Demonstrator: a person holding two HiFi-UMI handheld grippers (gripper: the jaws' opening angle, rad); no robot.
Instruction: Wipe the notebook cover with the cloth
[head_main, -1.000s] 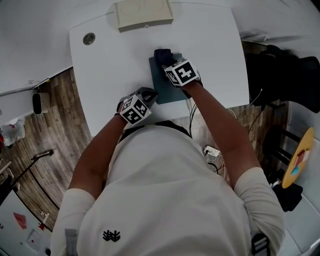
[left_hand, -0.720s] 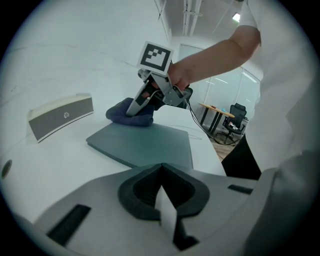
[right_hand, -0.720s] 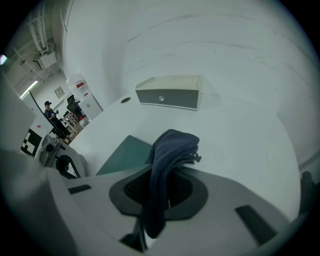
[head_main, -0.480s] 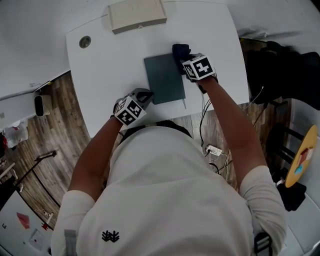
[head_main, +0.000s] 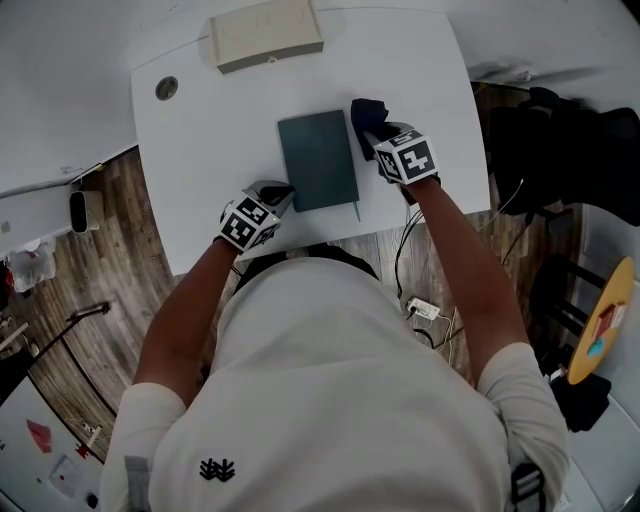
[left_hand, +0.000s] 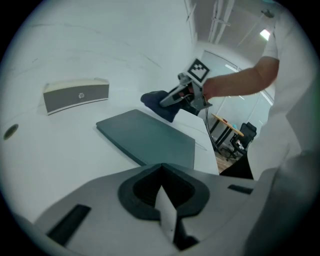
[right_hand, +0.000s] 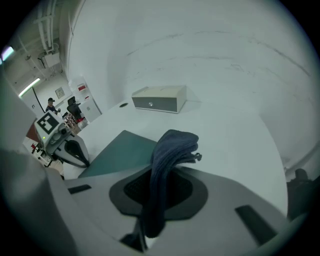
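A dark teal notebook lies closed on the white table. My right gripper is shut on a dark blue cloth, just off the notebook's far right corner. In the right gripper view the cloth bulges out of the jaws, with the notebook to its left. My left gripper sits at the notebook's near left corner with its jaws shut and empty. The left gripper view shows the notebook just ahead, and the right gripper with the cloth beyond it.
A beige box stands at the table's far edge, and a round hole is at the far left corner. A thin strand sticks out at the notebook's near right corner. Cables lie on the floor, and a black chair stands to the right.
My right gripper has carried the cloth rightward across the notebook cover and off its right edge. The left gripper has stayed at the notebook's near left corner.
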